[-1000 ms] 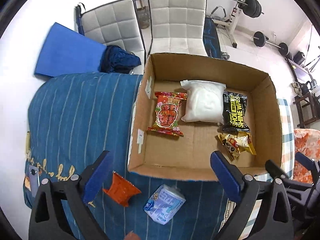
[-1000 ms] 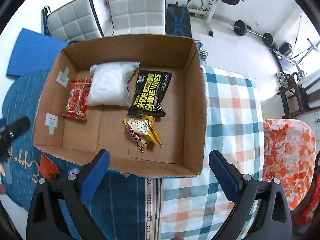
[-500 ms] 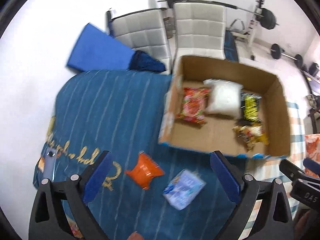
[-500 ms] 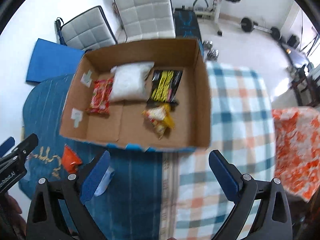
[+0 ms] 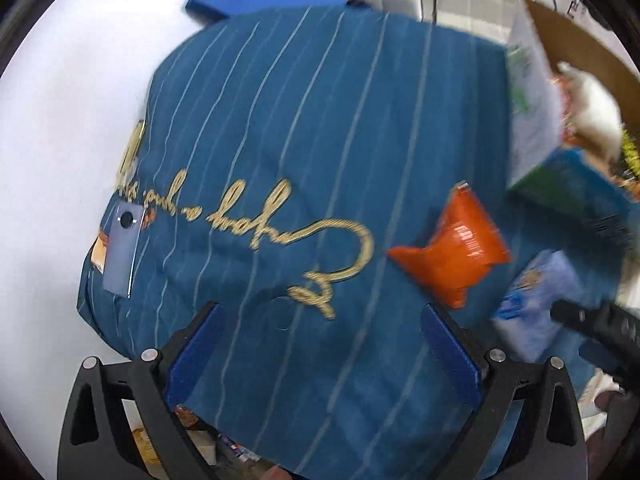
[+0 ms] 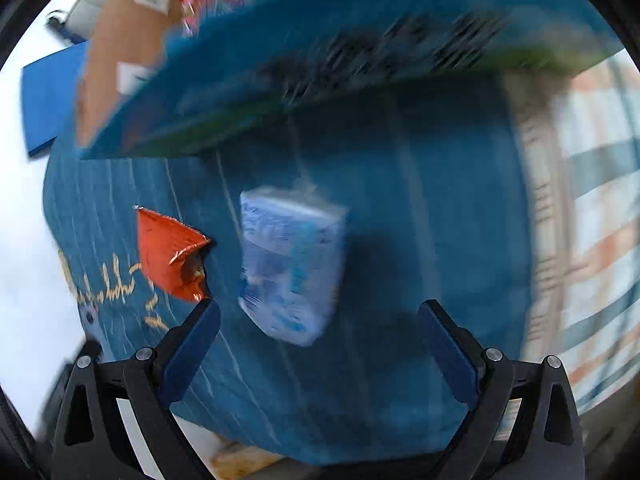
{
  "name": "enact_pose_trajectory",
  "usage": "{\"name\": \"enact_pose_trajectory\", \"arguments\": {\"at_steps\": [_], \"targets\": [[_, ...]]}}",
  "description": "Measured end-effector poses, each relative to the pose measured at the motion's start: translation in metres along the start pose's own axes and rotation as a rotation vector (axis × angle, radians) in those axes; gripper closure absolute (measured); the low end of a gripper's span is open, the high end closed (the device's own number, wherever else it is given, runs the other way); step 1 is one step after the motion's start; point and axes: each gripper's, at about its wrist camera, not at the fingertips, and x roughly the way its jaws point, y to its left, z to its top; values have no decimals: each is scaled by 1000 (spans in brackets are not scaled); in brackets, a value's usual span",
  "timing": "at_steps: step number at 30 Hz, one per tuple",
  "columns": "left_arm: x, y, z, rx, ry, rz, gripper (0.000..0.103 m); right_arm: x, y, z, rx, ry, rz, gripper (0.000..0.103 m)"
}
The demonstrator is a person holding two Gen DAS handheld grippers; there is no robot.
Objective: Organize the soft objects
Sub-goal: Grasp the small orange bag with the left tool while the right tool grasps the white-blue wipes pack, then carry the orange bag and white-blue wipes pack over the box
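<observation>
Nearest in the right wrist view, the right gripper (image 6: 319,332) hangs low over the blue striped cloth (image 6: 400,240) w/ its claw spread wide, nothing between the pads. Just past the tips, slightly left of centre, lies the pale blue tissue pack (image 6: 292,268); beside it to the left, apart from it, the orange snack packet (image 6: 170,254). Beyond both rises the blue printed outer wall of the cardboard box (image 6: 320,60), heavily smeared.

The left gripper (image 5: 320,350) is likewise wide open and empty, above bare cloth w/ gold script. The orange packet (image 5: 452,246) sits ahead and to its right; the tissue pack (image 5: 536,300) further right, partly behind the dark tip of the right gripper (image 5: 588,320). A phone (image 5: 122,252) lies at the cloth's left edge.

Step in hand, as a judgement: approach to pick the two loose soft items, most likely right on tissue pack, left on orange packet. Next move calls for centring the pack between the pads, lowering, then a gentle close, since it'll squash.

Hard to make out: box contents, only a white bag (image 5: 596,116) and red scraps at the frame edge; print on box and pack unreadable from blur. Items under the cloth's near edge are cut off.
</observation>
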Motion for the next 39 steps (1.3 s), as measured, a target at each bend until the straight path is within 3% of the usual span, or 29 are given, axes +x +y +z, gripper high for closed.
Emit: {"name": "enact_pose_trajectory", "arguments": {"at_steps": [4,6,7,8,9,15,21,23,24,26,30,35,39], "targets": [[24,13,1,25,32,18,3,40,19,3,37,32,-19,3],[29,14,5,40,40,18,3,55,27,4,17,41,-56,21],[32,13,7,55,42,13,3,58,30,3,-2,44,-91,23],[34,11,11,71,45,7,3,56,33,-1,-33,28,-118,34],[35,7,13,91,45,3,3,55,34,-3,-58,27,-136,39],[44,-42,31,288,44,-68,3,41,-9,-15,-162,39,-273,40],[75,-99,44,479,141,-159,3,26,-60,-19,-175,57,-331,40],[86,-110,46,510,166,-186,31,26,-72,-21,-159,68,-331,40],[91,-115,47,515,178,-207,53,26,-74,-21,-157,71,-320,40],[100,-115,47,473,238,-240,54,27,-77,-22,-145,81,-300,41],[97,-102,34,343,281,-290,55,30,-89,-32,-136,116,-261,42],[85,-98,-15,249,314,-311,54,37,-95,-56,-202,159,-277,43],[91,-116,-54,243,361,-324,54,41,-94,-64,-228,156,-295,43]]}}
